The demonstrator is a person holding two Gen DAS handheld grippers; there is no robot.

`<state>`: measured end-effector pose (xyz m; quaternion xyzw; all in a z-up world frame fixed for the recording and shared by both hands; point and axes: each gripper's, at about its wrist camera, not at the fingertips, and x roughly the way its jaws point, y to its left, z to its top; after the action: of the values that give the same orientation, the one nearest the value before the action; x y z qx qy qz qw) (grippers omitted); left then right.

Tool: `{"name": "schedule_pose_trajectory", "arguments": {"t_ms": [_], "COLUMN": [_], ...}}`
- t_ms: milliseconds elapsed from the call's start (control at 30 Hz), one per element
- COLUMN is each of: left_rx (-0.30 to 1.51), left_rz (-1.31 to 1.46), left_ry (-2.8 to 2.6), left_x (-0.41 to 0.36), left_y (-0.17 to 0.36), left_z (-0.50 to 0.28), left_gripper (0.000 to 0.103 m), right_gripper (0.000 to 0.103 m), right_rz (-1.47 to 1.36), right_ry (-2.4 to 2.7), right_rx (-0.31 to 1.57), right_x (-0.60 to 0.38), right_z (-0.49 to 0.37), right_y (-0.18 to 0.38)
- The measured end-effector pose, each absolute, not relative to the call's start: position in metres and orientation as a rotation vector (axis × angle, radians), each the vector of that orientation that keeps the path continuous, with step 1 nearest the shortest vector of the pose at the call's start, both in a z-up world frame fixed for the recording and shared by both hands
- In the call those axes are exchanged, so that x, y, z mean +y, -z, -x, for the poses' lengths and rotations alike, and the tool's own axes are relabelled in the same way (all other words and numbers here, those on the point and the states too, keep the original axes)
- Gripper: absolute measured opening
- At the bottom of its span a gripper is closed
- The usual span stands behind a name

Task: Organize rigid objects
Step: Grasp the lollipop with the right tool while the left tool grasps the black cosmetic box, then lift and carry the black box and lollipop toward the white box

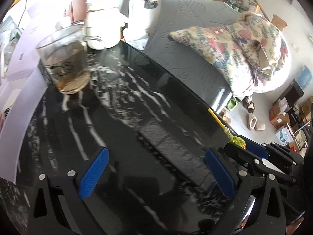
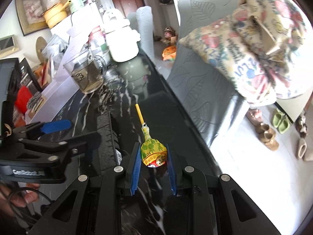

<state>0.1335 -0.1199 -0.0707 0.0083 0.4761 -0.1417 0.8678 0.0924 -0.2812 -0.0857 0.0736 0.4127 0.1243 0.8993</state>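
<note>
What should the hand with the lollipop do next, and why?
Probably squeeze shut. The right gripper has its blue pads on either side of the lollipop, which seems to lie on the table with a small gap at each side.

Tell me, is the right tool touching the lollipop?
Cannot tell. In the right wrist view the right tool has its pads at both sides of the lollipop, but contact or a gap is not plain.
</note>
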Motion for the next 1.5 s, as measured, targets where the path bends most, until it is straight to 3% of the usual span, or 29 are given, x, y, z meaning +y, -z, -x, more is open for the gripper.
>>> {"name": "schedule_pose_trajectory", "arguments": {"t_ms": [200,400,467,600,1500], "left_rx": [1.034,1.055,1.051,1.044,0.984], "left_rz": [0.010,-0.053,-0.061,-0.046,-0.025], "left_ry": [0.275,0.204,0.215,0.234,0.259], "left_x": [-0.134,-0.142,-0.145,-0.143,-0.092], "left_y": [0.080,0.090,0.089,0.087,0.058], "left_z": [-0.140,-0.145,-0.145,-0.144,-0.091], "left_gripper": [0.090,0.059,0.043,0.026,0.025], "right_gripper": [0.025,0.025,0.025,0.025,0.025], "right_rz": [-0.184,-0.201,-0.208,-0.220,-0.174], "right_ry": [-0.250,-0.250,-0.253,-0.261,-0.337], "right_rx": [0.842,0.829,0.828,0.833,0.823], "right_x": [-0.298,-0.310,-0.312,-0.312,-0.259], "right_z": [-0.087,-0.083,-0.083,-0.083,-0.066], "right_y": [0.085,0.085,0.086,0.088,0.075]}}
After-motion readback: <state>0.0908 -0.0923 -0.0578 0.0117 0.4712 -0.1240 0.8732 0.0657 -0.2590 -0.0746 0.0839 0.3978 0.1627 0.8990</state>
